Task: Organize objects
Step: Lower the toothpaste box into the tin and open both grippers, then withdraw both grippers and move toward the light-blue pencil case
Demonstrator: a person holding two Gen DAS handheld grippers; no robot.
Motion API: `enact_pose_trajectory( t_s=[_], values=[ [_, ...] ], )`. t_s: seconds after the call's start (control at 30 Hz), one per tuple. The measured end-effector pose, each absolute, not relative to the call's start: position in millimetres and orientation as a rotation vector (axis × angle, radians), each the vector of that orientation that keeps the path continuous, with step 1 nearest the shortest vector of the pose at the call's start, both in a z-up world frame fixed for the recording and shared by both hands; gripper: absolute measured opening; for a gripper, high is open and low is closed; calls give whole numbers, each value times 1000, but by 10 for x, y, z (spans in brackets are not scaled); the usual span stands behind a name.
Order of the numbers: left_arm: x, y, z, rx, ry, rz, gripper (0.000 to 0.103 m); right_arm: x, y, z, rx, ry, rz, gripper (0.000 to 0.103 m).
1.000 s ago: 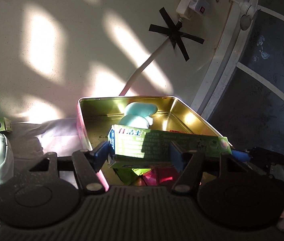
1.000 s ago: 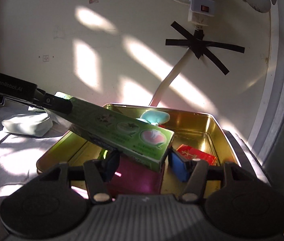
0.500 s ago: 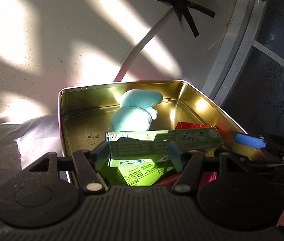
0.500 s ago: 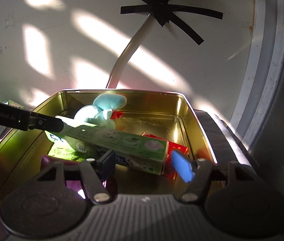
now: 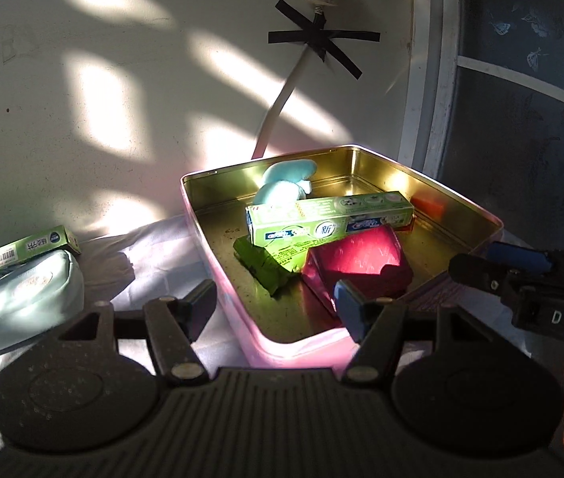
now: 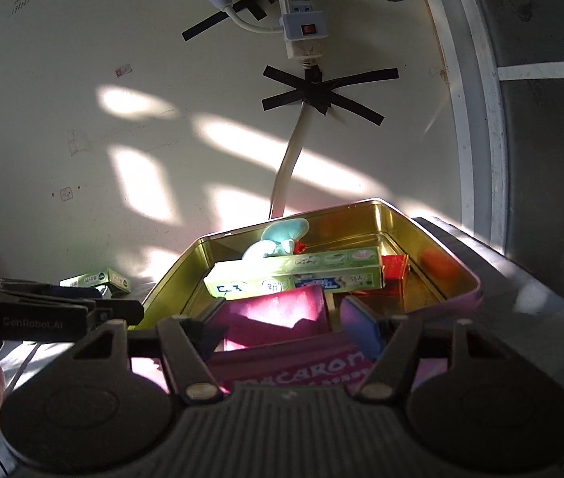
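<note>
The long green toothpaste box (image 5: 329, 219) (image 6: 293, 275) lies free inside the gold-lined pink tin (image 5: 461, 207) (image 6: 433, 239). It rests across a magenta box (image 5: 357, 263) (image 6: 274, 314) and a dark green box (image 5: 266, 263). A pale blue plush (image 5: 285, 183) (image 6: 278, 239) and a red box (image 5: 427, 205) (image 6: 395, 267) sit behind it. My left gripper (image 5: 274, 306) is open and empty, at the tin's near left corner. My right gripper (image 6: 285, 328) (image 5: 520, 263) is open and empty too, just before the tin's near wall.
A small green box (image 5: 29, 249) (image 6: 98, 279) leans on a mint pouch (image 5: 15, 302) on the white cloth, left of the tin. A taped cable (image 5: 282, 99) and power strip (image 6: 301, 20) hang on the wall behind. A window frame (image 5: 433, 79) stands to the right.
Both grippers let go of the toothpaste box, which now lies in the tin. Both have drawn back from it toward the tin's near side.
</note>
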State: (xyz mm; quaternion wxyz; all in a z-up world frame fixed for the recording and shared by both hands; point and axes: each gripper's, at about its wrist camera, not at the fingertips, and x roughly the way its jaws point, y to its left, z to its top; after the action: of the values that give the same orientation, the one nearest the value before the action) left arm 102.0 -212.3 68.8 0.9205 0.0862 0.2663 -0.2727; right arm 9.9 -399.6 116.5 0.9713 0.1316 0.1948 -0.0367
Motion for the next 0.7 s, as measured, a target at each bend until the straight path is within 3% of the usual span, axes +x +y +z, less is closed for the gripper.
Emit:
enact_pose_trajectory(
  t_s=[0.7],
  values=[
    [941, -1115, 90, 199, 623, -313, 68, 125, -3066, 814, 255, 580, 79, 64]
  ],
)
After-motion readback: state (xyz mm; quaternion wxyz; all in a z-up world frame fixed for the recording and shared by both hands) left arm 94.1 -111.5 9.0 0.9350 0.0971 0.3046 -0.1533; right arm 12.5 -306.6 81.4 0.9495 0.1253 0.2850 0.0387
